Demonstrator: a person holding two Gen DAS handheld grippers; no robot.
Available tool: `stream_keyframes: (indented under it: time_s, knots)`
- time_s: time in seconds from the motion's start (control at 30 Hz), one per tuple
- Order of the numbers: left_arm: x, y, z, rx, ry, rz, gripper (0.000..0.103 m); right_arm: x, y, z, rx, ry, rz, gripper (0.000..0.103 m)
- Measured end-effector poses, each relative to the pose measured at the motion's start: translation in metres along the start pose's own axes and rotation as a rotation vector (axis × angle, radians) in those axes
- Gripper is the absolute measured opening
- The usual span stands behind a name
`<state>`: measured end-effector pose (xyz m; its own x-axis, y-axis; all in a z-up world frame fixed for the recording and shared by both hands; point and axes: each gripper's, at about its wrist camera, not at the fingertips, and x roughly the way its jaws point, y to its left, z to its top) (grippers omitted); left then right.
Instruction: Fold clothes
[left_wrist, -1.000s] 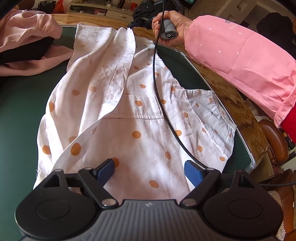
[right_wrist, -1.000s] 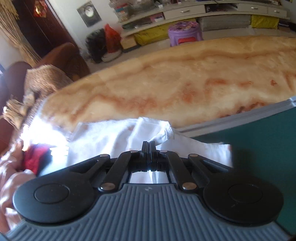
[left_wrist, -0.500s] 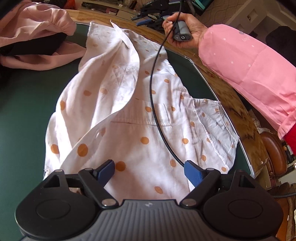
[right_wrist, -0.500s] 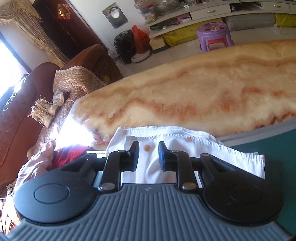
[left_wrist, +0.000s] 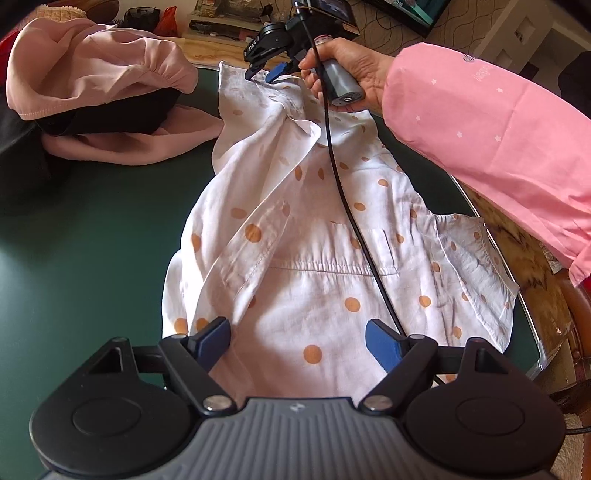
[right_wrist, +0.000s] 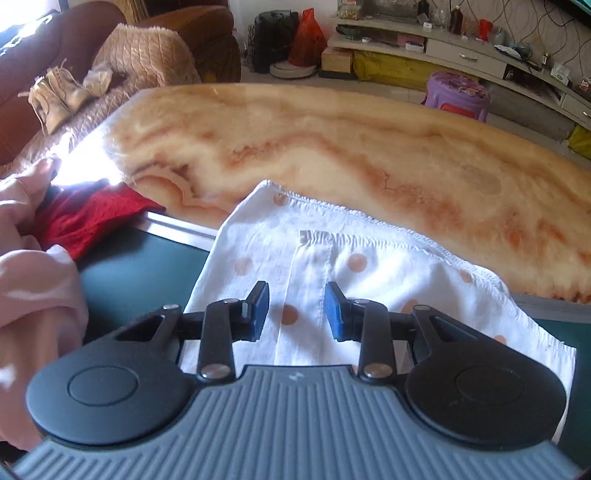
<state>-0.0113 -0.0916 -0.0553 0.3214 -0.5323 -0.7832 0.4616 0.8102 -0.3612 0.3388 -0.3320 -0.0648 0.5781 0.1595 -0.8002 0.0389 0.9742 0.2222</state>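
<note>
A white garment with orange dots (left_wrist: 314, 251) lies spread on the dark green mat (left_wrist: 92, 240), one side folded over along its length. My left gripper (left_wrist: 297, 339) hangs open over its near end, blue pads wide apart and empty. At the far end, a hand in a pink sleeve (left_wrist: 480, 122) holds my right gripper (left_wrist: 264, 72) just above the cloth's far edge. In the right wrist view that gripper (right_wrist: 297, 312) is open above the garment's hem (right_wrist: 332, 229), nothing between its pads.
A heap of pink and dark clothes (left_wrist: 99, 85) sits at the mat's far left. A black cable (left_wrist: 354, 221) trails across the garment. Beyond the mat runs a marbled tabletop (right_wrist: 351, 147); a red cloth (right_wrist: 85, 218) lies at its edge. A chair (left_wrist: 576, 314) stands at right.
My right gripper went from shut on the garment's edge to open and let the cloth drop flat. The left gripper drew back, so more of the mat shows.
</note>
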Motion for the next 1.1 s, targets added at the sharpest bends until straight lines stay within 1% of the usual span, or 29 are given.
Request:
stream_keyframes:
  time_s: [0.03,0.13,0.17,0.2,0.27,0.37,0.47,0.5,0.53,0.6,0.63,0.73,0.83,0.87,0.9,0.93,1.0,1.03,1.1]
  knots:
    - [0.000,0.000,0.000,0.006,0.000,-0.002,0.085,0.004,0.005,0.001,-0.020,0.008,-0.026,0.035]
    - [-0.001,0.001,-0.002,0.006,-0.004,-0.009,0.085,0.016,0.019,0.004,-0.081,0.032,-0.103,0.003]
    - [-0.001,0.001,-0.002,0.000,-0.006,-0.012,0.086,0.020,0.024,0.005,-0.102,0.040,-0.129,0.003]
    - [-0.001,0.001,-0.002,-0.003,-0.009,-0.012,0.086,0.020,0.023,0.008,-0.090,0.034,-0.127,0.003]
    - [-0.001,0.000,-0.004,-0.001,-0.015,-0.004,0.086,0.016,0.015,0.017,-0.024,-0.001,-0.091,0.003]
    - [0.000,-0.004,-0.008,0.030,-0.022,0.016,0.086,0.011,0.006,0.030,0.085,-0.040,-0.014,0.003]
    - [-0.001,-0.003,-0.010,0.012,-0.037,0.018,0.086,0.009,-0.005,0.042,0.234,-0.084,0.084,0.003]
    - [-0.001,-0.003,-0.010,0.007,-0.040,0.019,0.086,0.010,-0.006,0.043,0.267,-0.108,0.099,0.003]
    - [-0.001,-0.003,-0.010,0.005,-0.040,0.019,0.086,0.012,-0.006,0.043,0.290,-0.134,0.105,0.005]
    - [-0.001,-0.003,-0.009,0.008,-0.035,0.020,0.086,0.017,-0.006,0.043,0.299,-0.132,0.106,0.031]
    - [-0.001,-0.003,-0.009,0.010,-0.032,0.020,0.086,0.020,-0.008,0.041,0.302,-0.117,0.115,0.047]
    - [0.000,-0.001,-0.007,0.002,-0.028,0.011,0.086,0.013,-0.026,0.031,0.325,-0.132,0.135,0.048]
    - [-0.001,0.003,-0.004,-0.022,-0.030,-0.003,0.086,0.001,-0.041,0.025,0.258,-0.084,0.167,0.048]
    - [0.000,0.004,-0.003,-0.024,-0.029,-0.004,0.086,-0.003,-0.043,0.022,0.227,-0.058,0.195,0.048]
    - [0.001,0.004,-0.001,-0.025,-0.027,-0.004,0.085,-0.006,-0.043,0.018,0.195,-0.028,0.229,0.048]
    - [0.001,0.004,0.001,-0.026,-0.025,-0.001,0.085,-0.011,-0.039,0.014,0.144,0.004,0.245,0.048]
    - [0.000,0.003,0.003,-0.024,-0.033,0.004,0.083,-0.020,-0.023,0.003,0.019,0.065,0.255,0.048]
    - [-0.001,0.002,0.004,-0.021,-0.043,0.008,0.083,-0.026,-0.011,-0.003,-0.051,0.092,0.248,0.048]
    - [-0.008,0.002,0.008,-0.020,-0.088,0.018,0.081,-0.035,0.011,-0.017,-0.148,0.128,0.204,0.048]
